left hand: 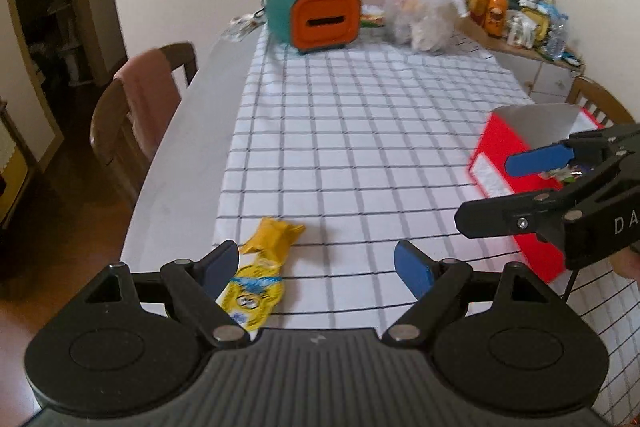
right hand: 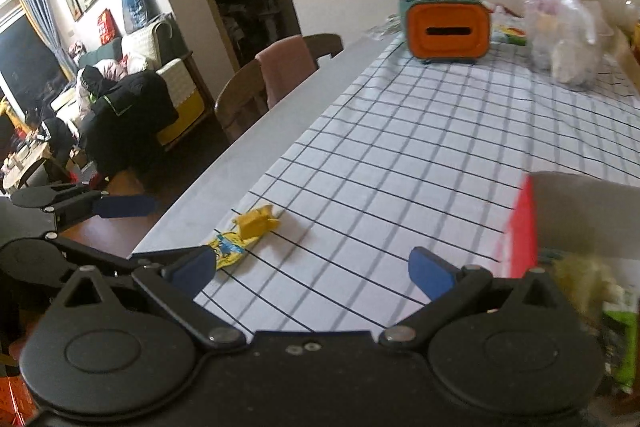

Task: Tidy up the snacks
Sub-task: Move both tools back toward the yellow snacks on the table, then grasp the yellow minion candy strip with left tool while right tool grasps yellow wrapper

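Up close, the left gripper [left hand: 316, 265] stands wide open with nothing between its fingers, the yellow snack packet [left hand: 260, 279] on the checked cloth [left hand: 360, 131] beside its left fingertip. The right gripper [right hand: 312, 271] also gapes empty, near a red box [right hand: 520, 231] holding what may be snacks.

Yellow snack packet [left hand: 260, 275] (crumpled) beside red box [left hand: 516, 183].

Yellow snack packet [right hand: 244, 241] on checked tablecloth [right hand: 420, 155]

Your desk [left hand: 180, 155] wears a checked cloth [left hand: 360, 131] carrying a yellow snack packet [left hand: 260, 267] near its front edge, a red box [left hand: 516, 163], an orange-fronted organizer [left hand: 324, 21] and a clear bag [left hand: 420, 15].
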A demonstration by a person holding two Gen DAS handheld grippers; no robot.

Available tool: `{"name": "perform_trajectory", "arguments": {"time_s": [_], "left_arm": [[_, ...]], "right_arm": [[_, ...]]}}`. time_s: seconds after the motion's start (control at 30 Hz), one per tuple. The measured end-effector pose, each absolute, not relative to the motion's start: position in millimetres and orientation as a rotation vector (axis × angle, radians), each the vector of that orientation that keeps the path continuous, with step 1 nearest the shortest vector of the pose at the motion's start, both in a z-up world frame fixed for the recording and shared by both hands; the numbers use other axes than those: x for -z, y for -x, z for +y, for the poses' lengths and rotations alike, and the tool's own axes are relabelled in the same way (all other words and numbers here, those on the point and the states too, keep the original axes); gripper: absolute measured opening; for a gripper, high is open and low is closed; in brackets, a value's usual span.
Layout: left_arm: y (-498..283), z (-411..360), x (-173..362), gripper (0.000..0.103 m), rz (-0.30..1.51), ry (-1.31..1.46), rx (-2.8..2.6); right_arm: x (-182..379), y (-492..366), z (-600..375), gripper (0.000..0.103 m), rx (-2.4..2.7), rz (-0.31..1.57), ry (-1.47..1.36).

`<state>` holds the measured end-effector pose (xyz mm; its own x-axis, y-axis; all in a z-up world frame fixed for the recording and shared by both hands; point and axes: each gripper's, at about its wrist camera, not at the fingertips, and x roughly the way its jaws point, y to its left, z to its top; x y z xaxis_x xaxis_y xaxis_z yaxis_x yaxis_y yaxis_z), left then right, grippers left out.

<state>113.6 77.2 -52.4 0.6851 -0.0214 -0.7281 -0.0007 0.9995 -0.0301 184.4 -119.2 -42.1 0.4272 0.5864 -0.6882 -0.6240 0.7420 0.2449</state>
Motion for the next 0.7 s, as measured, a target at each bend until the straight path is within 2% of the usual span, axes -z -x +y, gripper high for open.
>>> {"name": "perform_trajectory", "arguments": {"time_s": [0.4,0.7], "left_arm": [[-129,126,101,0.085,0.915,0.069,-0.048],[-141,134,127,0.085,0.95,0.03,-0.047]], "right_arm": [[74,-209,-40,0.1,-0.815,0.897,0.152],[105,-228,3,0.096,-0.848,0.962,0.216]]}}
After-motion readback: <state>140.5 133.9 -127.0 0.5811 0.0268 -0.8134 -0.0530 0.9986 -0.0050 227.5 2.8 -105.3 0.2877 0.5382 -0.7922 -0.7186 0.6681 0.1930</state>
